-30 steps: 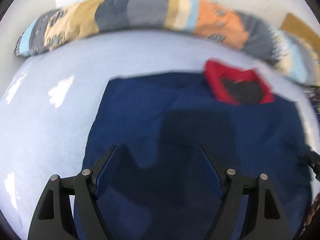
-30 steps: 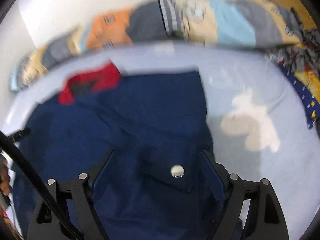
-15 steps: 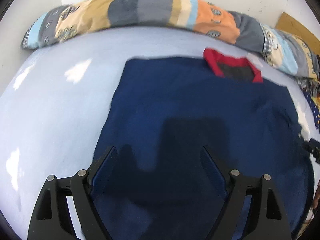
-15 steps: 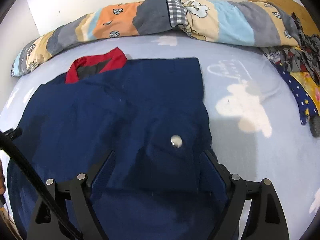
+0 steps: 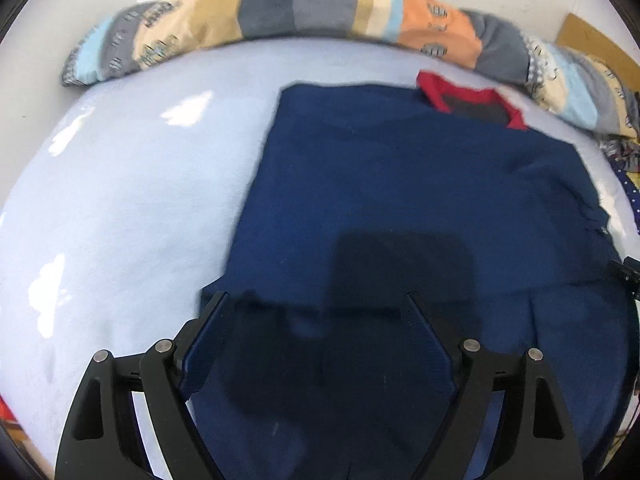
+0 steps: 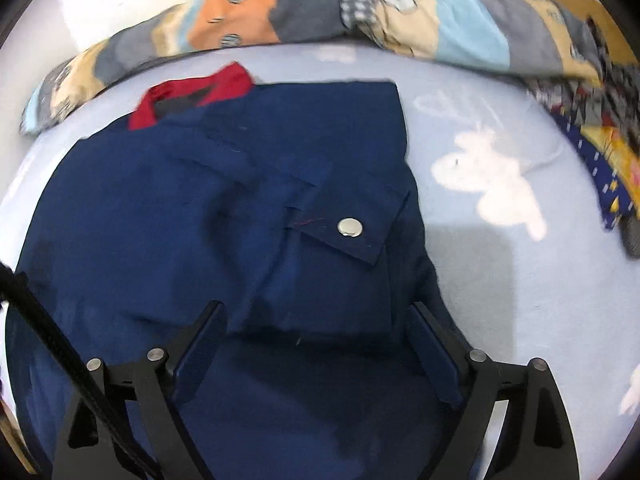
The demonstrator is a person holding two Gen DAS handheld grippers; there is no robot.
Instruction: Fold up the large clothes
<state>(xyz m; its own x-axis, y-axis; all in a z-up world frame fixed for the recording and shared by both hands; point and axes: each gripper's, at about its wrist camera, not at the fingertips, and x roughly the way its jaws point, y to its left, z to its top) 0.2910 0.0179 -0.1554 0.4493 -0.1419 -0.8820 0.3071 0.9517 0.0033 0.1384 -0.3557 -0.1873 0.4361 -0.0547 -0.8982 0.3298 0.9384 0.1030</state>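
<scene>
1. The navy jacket [image 5: 400, 200] lies flat on the pale blue bedsheet [image 5: 120, 200], red collar [image 5: 468, 96] toward the patchwork quilt [image 5: 300, 12].
2. The left gripper [image 5: 316, 312] hovers released above it, gripping nothing.
3. The right gripper [image 6: 316, 320] is opening over the snap-button pocket flap [image 6: 350, 227], not pinching the cloth.

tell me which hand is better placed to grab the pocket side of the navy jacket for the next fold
Right, probably. The right gripper hovers over the navy jacket just below the snap-button pocket flap, its fingers opening with nothing gripped. The left gripper sits over the plain opposite side, also open.
</scene>
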